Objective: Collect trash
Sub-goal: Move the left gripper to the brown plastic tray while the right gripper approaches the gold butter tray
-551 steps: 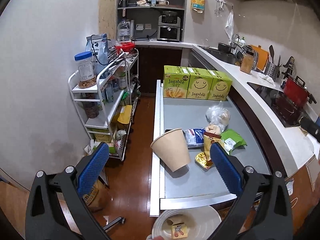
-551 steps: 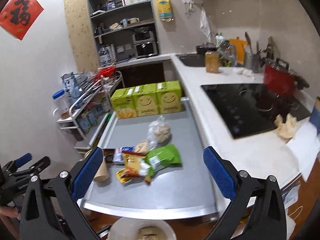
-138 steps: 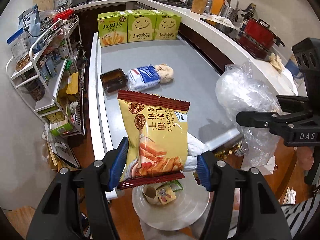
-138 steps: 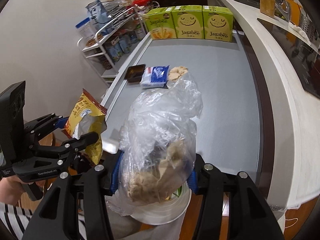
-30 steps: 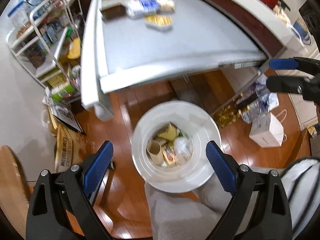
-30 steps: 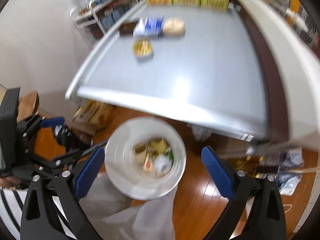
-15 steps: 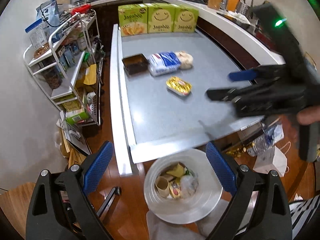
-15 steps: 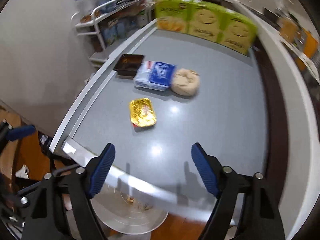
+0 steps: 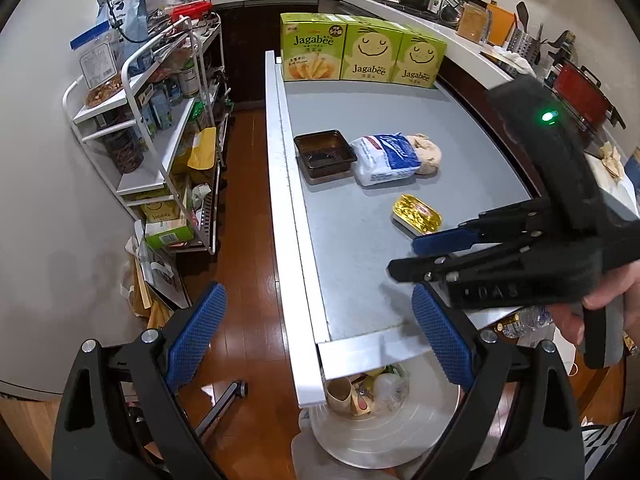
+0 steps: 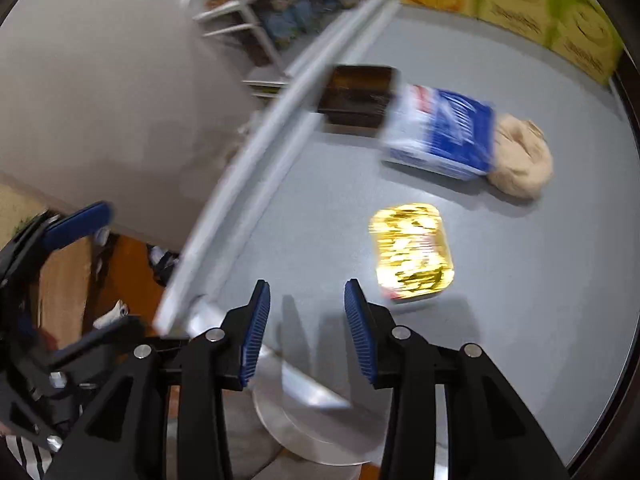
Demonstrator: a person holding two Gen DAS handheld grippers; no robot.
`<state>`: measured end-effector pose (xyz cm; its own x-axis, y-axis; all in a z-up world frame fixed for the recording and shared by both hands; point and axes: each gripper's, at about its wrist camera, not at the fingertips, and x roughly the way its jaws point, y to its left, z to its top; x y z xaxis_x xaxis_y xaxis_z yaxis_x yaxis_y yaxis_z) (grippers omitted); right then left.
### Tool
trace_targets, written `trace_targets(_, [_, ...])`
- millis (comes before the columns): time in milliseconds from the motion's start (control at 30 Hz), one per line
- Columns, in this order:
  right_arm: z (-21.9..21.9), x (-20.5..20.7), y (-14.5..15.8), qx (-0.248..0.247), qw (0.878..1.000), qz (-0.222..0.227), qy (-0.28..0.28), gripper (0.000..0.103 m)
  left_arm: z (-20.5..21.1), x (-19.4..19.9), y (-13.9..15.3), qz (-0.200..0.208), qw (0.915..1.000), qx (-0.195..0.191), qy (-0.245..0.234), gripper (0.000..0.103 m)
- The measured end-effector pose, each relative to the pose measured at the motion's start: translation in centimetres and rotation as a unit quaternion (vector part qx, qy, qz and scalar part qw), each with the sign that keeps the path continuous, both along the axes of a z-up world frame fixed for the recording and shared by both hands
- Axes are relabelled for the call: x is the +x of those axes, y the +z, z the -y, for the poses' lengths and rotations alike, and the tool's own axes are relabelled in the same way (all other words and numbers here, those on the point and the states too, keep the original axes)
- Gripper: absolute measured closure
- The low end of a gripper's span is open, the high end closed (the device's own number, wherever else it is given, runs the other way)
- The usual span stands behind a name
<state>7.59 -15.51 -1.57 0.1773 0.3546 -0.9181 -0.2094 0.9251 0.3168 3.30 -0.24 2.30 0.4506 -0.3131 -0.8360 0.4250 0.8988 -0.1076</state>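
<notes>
Left gripper (image 9: 318, 300): in my left hand, blue pads spread wide with nothing between them, hanging over the near end of the table and the floor.
Bin (image 9: 400, 436): white and round, on the floor below the table's near edge, partly tucked under it; a paper cup (image 9: 340, 390) and wrappers lie inside.
Right gripper (image 10: 306, 292): its jaws have just been closing and now stand drawn in narrow and empty, above the table's near end.
Table (image 9: 360, 264): grey top with a pale rim.
Gold foil tray (image 10: 412, 252): on the table just beyond my right pads, untouched.
Blue-and-white bag (image 9: 388, 158): farther on, a beige lump (image 9: 428, 154) touching its right end.
Dark tray (image 9: 325, 154): just left of the bag.
Jagabee boxes (image 9: 360, 54): three upright along the far end.
</notes>
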Motion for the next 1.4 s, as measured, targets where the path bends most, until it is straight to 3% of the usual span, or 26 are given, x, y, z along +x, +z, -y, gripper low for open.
trace_targets(100, [2.7, 0.2, 0.0, -0.021, 0.999, -0.003, -0.042, 0.063, 0.2, 1.2, 0.0, 0.003, 1.0, 0.003, -0.006, 0.008])
trace_targets(233, [5.3, -1.0, 1.7, -0.045, 0.997, 0.023, -0.063, 0.048, 1.5, 4.2, -0.1, 0.023, 0.999, 0.024, -0.029, 0.008])
trace_targets(333, [6.3, -1.8, 2.2, -0.07, 0.994, 0.032, -0.072, 0.042, 3.7, 7.7, -0.8, 0.029, 0.9939, 0.056, -0.09, 0.008])
trace_targets(500, [7.3, -2.3, 1.6, -0.06, 0.994, 0.024, -0.091, 0.036, 8.0, 12.6, -2.8, 0.053, 0.9645, 0.146, -0.214, 0.008])
trace_targets(700, [6.7, -2.2, 1.4, -0.05, 0.995, 0.022, -0.084, 0.033, 10.2, 15.7, -4.3, 0.006, 0.9377, 0.144, -0.316, 0.008])
trace_targets(767, [6.7, -1.9, 1.3, -0.047, 0.995, 0.023, -0.085, 0.033, 10.5, 16.4, -5.1, -0.025, 0.9343, 0.13, -0.331, 0.008])
trace_targets(867, [6.7, -0.9, 0.9, -0.048, 0.993, 0.019, -0.102, 0.033, 10.4, 16.3, -6.0, -0.055, 0.9375, 0.107, -0.327, 0.009])
trace_targets(1000, [7.2, 0.2, 0.3, -0.041, 0.989, 0.003, -0.14, 0.033, 9.8, 14.9, -6.5, -0.071, 0.9423, 0.092, -0.314, 0.026])
trace_targets(1100, [6.6, 0.8, 0.0, -0.041, 0.989, 0.004, -0.145, 0.033, 9.0, 13.1, -6.2, -0.084, 0.9473, 0.053, -0.305, 0.029])
trace_targets(1233, [5.8, 1.2, -0.2, -0.08, 0.986, 0.008, -0.146, 0.033, 8.5, 10.4, -5.6, -0.088, 0.9468, 0.032, -0.308, 0.029])
trace_targets(1333, [6.3, 1.5, 0.0, -0.063, 0.984, 0.0, -0.167, 0.033, 7.6, 9.8, -4.9, -0.1, 0.9489, 0.012, -0.299, 0.023])
trace_targets(1400, [6.4, 1.4, -0.2, -0.051, 0.983, -0.005, -0.179, 0.033, 6.9, 9.6, -4.5, -0.087, 0.9539, 0.018, -0.287, 0.02])
